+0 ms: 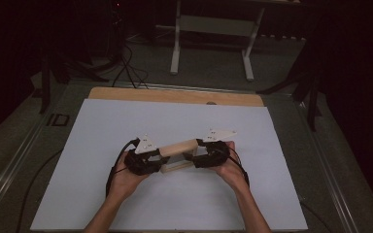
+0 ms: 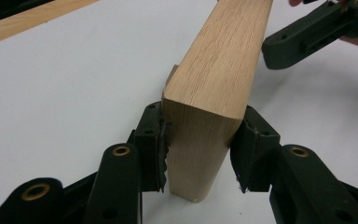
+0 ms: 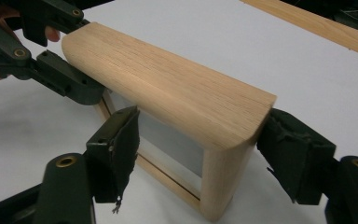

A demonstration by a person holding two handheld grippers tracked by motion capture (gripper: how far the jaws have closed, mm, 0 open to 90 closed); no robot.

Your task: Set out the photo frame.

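Note:
A pale wooden frame point(image 1: 177, 146), with a thick rounded top plank and a thin bottom bar point(image 1: 177, 166), stands on the white sheet between both grippers. My left gripper point(image 1: 163, 155) holds its left end. In the left gripper view both pads point(image 2: 154, 144) press on the sides of the wooden frame point(image 2: 214, 93). My right gripper point(image 1: 194, 151) straddles the other end. In the right gripper view its gripper point(image 3: 200, 140) has the wooden frame point(image 3: 168, 88) between its jaws, and the left pad point(image 3: 121, 144) stands off the post. Each gripper's view shows the other gripper farther along the frame.
A white sheet point(image 1: 126, 126) covers most of the table, with a bare wooden strip point(image 1: 175, 95) along the far edge. Beyond it on the dark floor stand a white metal stand point(image 1: 213, 29) and some cables point(image 1: 126, 68). The person's forearms come in at the bottom.

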